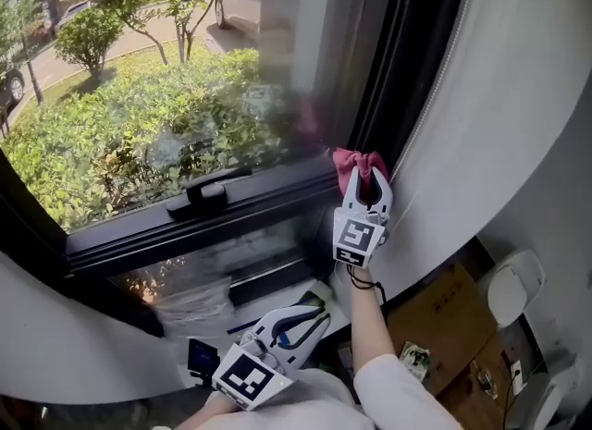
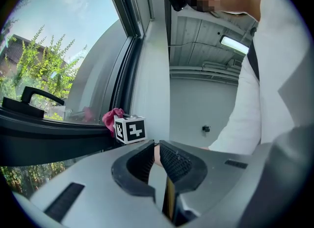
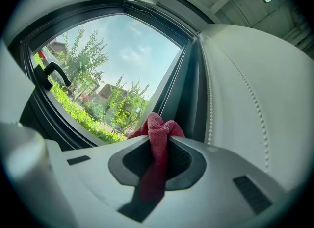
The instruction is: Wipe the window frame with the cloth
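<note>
A red cloth (image 1: 359, 164) is pinched in my right gripper (image 1: 367, 181), which presses it against the dark window frame (image 1: 277, 199) at the frame's right corner. In the right gripper view the cloth (image 3: 158, 133) bunches out between the shut jaws, next to the vertical frame bar (image 3: 181, 90). My left gripper (image 1: 310, 315) hangs low near the person's body, shut with nothing in it. From the left gripper view (image 2: 156, 149) the cloth (image 2: 111, 117) and the right gripper's marker cube (image 2: 130, 128) show on the frame.
A black window handle (image 1: 208, 190) sits on the frame left of the cloth. A bead cord (image 1: 435, 95) hangs along the white wall at right. Below are a cardboard box (image 1: 439, 326) and white devices (image 1: 513, 285). Green bushes lie outside the glass.
</note>
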`<state>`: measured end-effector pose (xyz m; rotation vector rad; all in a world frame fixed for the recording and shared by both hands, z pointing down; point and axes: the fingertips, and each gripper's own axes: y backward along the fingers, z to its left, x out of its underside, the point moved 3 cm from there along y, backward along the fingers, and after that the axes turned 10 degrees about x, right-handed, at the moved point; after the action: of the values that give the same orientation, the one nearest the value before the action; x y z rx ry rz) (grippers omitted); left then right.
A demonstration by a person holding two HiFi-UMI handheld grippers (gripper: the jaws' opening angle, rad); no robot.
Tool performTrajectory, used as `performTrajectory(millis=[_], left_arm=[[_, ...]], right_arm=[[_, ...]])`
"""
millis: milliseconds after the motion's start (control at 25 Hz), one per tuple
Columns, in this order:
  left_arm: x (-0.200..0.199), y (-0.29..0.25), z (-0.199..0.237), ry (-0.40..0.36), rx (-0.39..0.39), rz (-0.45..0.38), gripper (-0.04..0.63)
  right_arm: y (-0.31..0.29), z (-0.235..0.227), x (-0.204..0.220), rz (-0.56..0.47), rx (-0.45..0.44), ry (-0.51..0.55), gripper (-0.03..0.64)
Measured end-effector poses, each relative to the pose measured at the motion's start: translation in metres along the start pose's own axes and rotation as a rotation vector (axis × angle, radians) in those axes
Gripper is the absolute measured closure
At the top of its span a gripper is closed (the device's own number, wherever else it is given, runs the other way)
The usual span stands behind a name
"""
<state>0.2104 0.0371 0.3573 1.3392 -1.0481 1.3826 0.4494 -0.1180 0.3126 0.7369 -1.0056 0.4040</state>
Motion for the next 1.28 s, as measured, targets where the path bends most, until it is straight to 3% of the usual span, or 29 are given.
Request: performTrajectory(millis=[1280], left_arm=[[0.002,-0.004,-0.007,0.021,-0.006,0.008,0.554]], right_arm=[[0.013,0.010,0.031,0.059,-0.047,0.026,0.557]])
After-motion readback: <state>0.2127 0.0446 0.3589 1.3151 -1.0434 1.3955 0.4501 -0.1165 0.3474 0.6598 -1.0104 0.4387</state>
